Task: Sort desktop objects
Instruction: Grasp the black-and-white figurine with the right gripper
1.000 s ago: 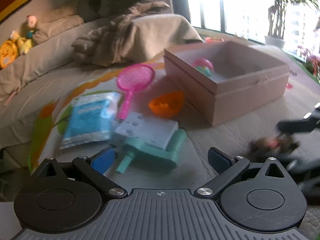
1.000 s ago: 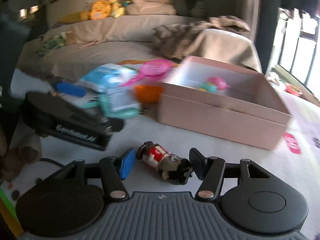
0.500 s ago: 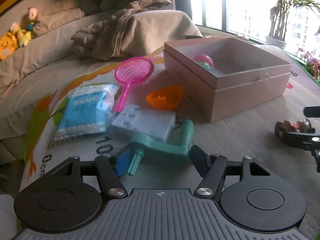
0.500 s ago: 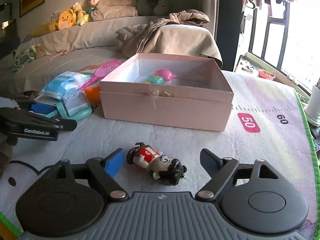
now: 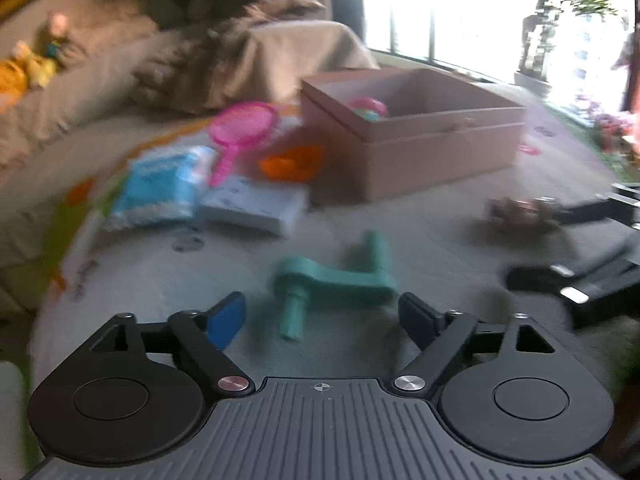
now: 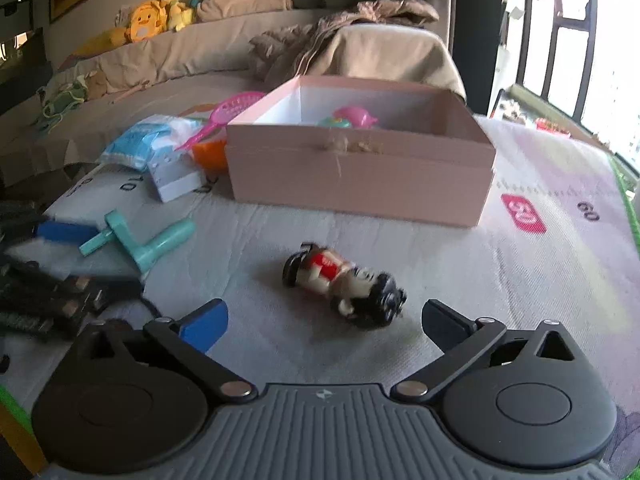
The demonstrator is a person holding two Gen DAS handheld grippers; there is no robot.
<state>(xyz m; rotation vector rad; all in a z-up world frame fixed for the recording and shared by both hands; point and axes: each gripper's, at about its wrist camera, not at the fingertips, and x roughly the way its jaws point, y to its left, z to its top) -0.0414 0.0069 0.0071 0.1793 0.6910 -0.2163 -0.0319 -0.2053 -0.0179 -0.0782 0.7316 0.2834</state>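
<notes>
The fingers of the left gripper [image 5: 322, 316] are spread, having just been opening, with a teal crank [image 5: 334, 280] lying loose between them. The right gripper [image 6: 324, 320] has likewise been opened wide, and a doll [image 6: 344, 284] is seen unpinched at its twelve o'clock. A pink box [image 6: 360, 176] stands beyond.

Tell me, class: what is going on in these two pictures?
A person with a gripper in each hand is sorting toys on a mat into a pink box. The left gripper is open, its jaws having just been opening, with a teal tool lying loose ahead of it. The right gripper is open too, jaws just widened, with a doll lying free on the mat. Neither holds anything. One pink toy is in the box.
</notes>
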